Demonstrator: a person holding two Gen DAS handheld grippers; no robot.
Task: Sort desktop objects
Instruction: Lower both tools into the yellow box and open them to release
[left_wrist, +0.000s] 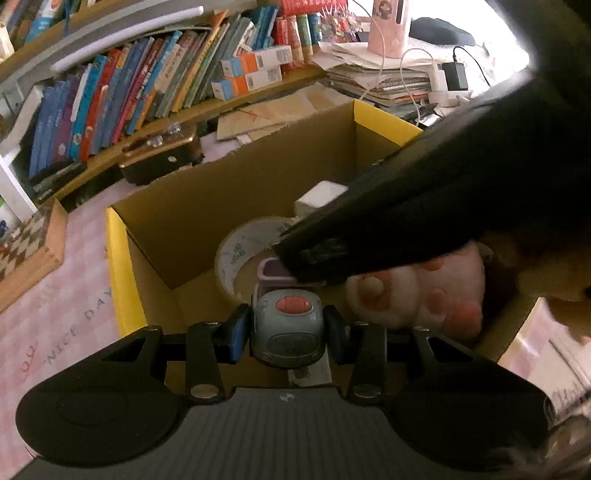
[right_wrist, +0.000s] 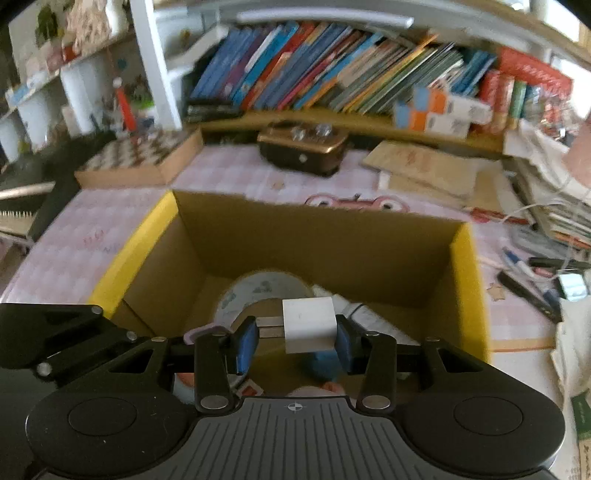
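While the cardboard box (right_wrist: 369, 243) holds a tape roll (right_wrist: 258, 284), the left gripper (left_wrist: 287, 328) clamps a toy car (left_wrist: 288, 325) and the right gripper (right_wrist: 295, 338) a white charger (right_wrist: 308, 325).

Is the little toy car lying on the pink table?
No, the left gripper holds the toy car above the open box.

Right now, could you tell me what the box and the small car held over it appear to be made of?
Box: corrugated cardboard, matte brown inside with yellow outer faces; the cut edges show. Toy car, held by the left gripper: probably moulded plastic, smooth, slightly glossy grey-blue with a pink inset.
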